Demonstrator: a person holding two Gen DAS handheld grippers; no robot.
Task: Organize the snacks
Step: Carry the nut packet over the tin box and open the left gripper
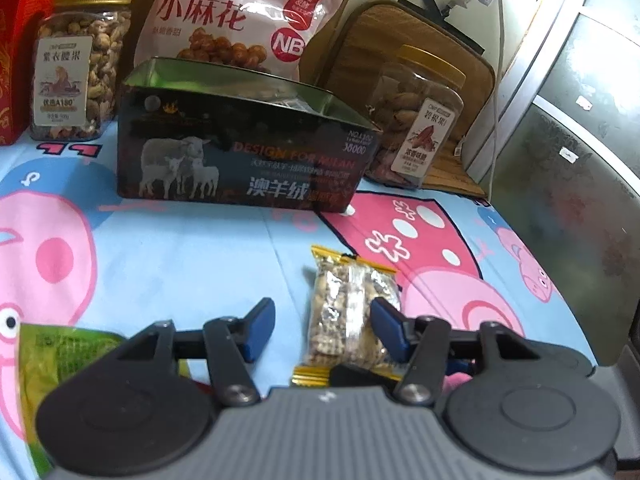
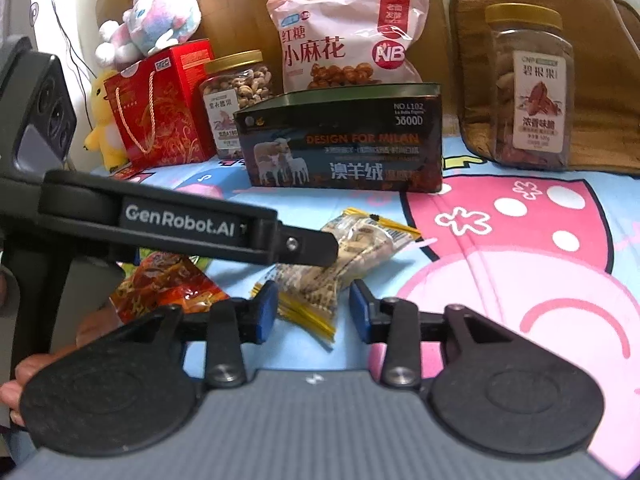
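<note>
The left claw (image 1: 322,330) stands released over the cartoon-printed sheet (image 1: 180,248). A clear, gold-edged nut snack packet (image 1: 348,312) lies flat on the sheet between its blue pads: the packet's right edge sits against or just behind the right pad (image 1: 386,326), while the left pad (image 1: 260,330) stands apart from it with bare sheet between. The packet's near end runs under the claw's body and its far end reaches out past the fingertips. At the near left a green wrapper (image 1: 60,346) lies partly hidden under the claw.

The right claw (image 2: 314,312) is also released. A second gold-edged snack packet (image 2: 310,292) lies between its pads, its crimped yellow end nearest, close to the left pad (image 2: 266,312) and clear of the right pad (image 2: 360,314). Just beyond it lies the other packet (image 2: 368,240), with the left claw's arm (image 2: 192,226) reaching in from the left across its near edge. A red-orange wrapper (image 2: 168,284) lies to the left, beside the right claw.

Farther off stands an open dark tin (image 2: 344,140) with sheep on it. Behind it are a pink bag of fried dough twists (image 2: 344,36), a cashew jar (image 2: 236,92) to the left, a red gift box (image 2: 164,104), and a pecan jar (image 2: 530,88) to the right.
</note>
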